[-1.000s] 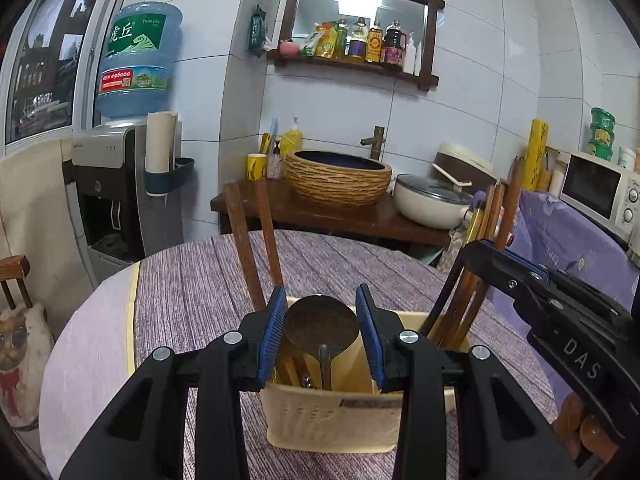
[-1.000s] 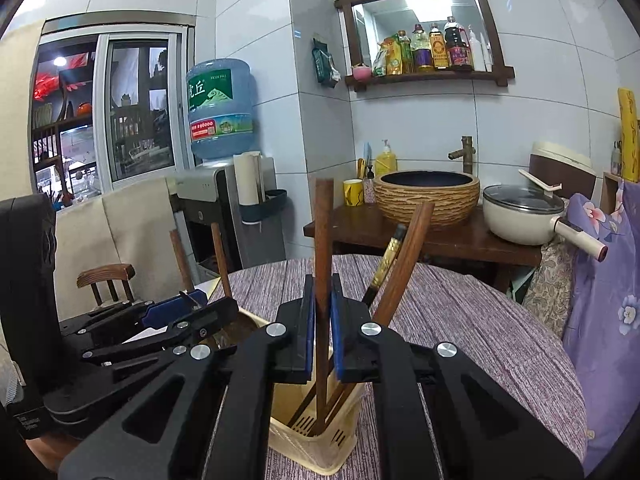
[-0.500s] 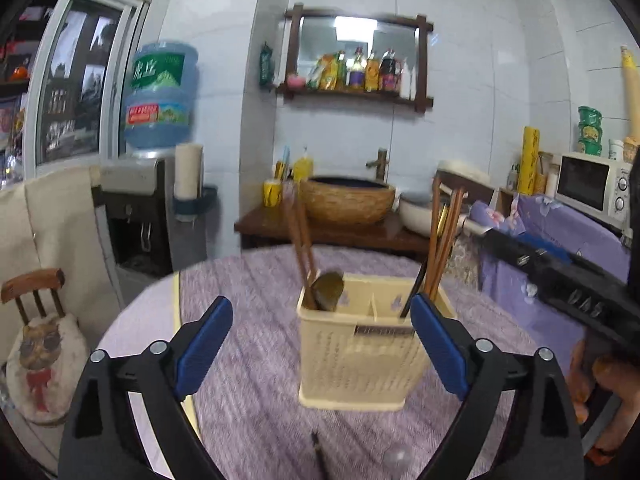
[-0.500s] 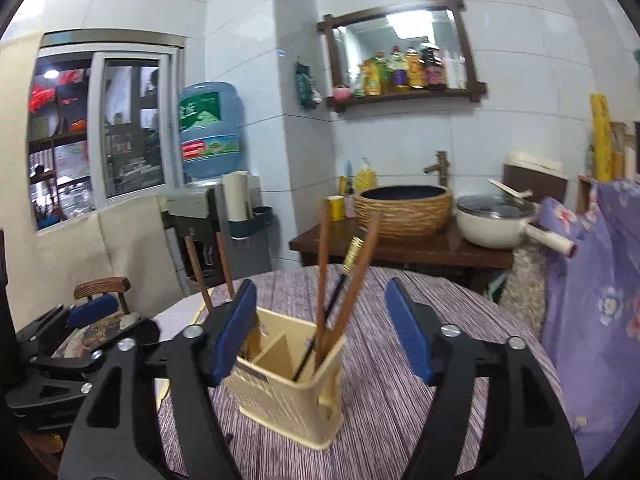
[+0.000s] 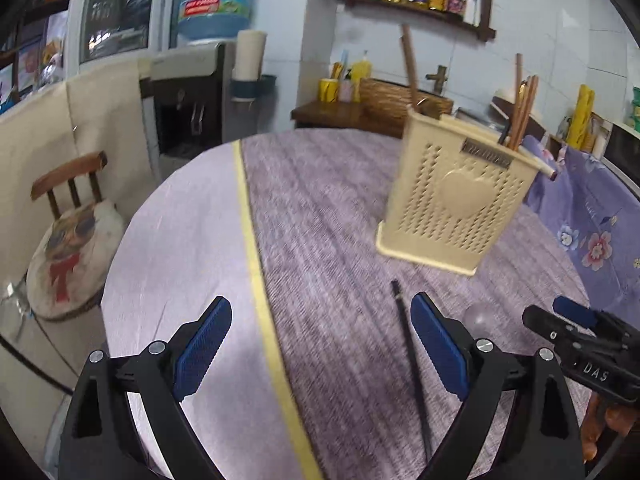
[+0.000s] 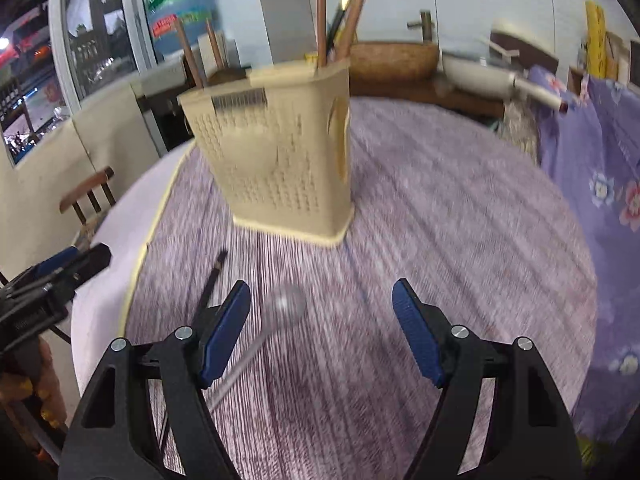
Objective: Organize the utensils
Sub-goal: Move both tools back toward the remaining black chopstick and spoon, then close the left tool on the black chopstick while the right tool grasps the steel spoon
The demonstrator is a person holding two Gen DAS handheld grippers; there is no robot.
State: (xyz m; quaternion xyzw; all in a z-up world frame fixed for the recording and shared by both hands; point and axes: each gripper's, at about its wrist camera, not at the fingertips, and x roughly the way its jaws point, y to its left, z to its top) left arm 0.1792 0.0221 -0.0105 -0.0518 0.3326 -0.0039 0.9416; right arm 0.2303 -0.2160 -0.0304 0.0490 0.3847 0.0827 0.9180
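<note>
Stands upright on the purple striped tablecloth (image 5: 328, 216), well out from both tools: a cream perforated utensil holder (image 5: 452, 196), heart relief on one face, small label near the rim. Holds wooden chopsticks (image 5: 522, 114) leaning together in one compartment, with one darker stick among them; holds a taller wooden handle (image 5: 410, 68) in another, beside what looks like a spoon bowl just above the rim. Seen from the right wrist as the same holder (image 6: 276, 152), blurred, with sticks (image 6: 340, 12) rising from its far corner and two more handles (image 6: 198, 56) at the other end.

Lies flat on the cloth nearer the camera: a single dark chopstick (image 5: 408, 356), tip pointing toward the holder, not touching it. Just beside it, a pale metal spoon (image 6: 280, 308), bowl toward the holder, handle running back under the right tool; only its bowl (image 5: 478, 316) shows in the left view.

Left gripper (image 5: 320, 352): blue pads spread wide, nothing between them, hovering over the yellow border stripe (image 5: 256, 276) of the cloth. Right gripper (image 6: 322, 334): jaws likewise wide apart and empty, the spoon's bowl in the gap below, contact not discernible through the blur.

Beyond the table: a wooden chair (image 5: 68, 216) with a printed cushion, a water dispenser (image 5: 200, 80) with its blue bottle, a woven basin (image 6: 394, 58) on a dark counter, purple floral fabric (image 6: 600, 184) at the right
</note>
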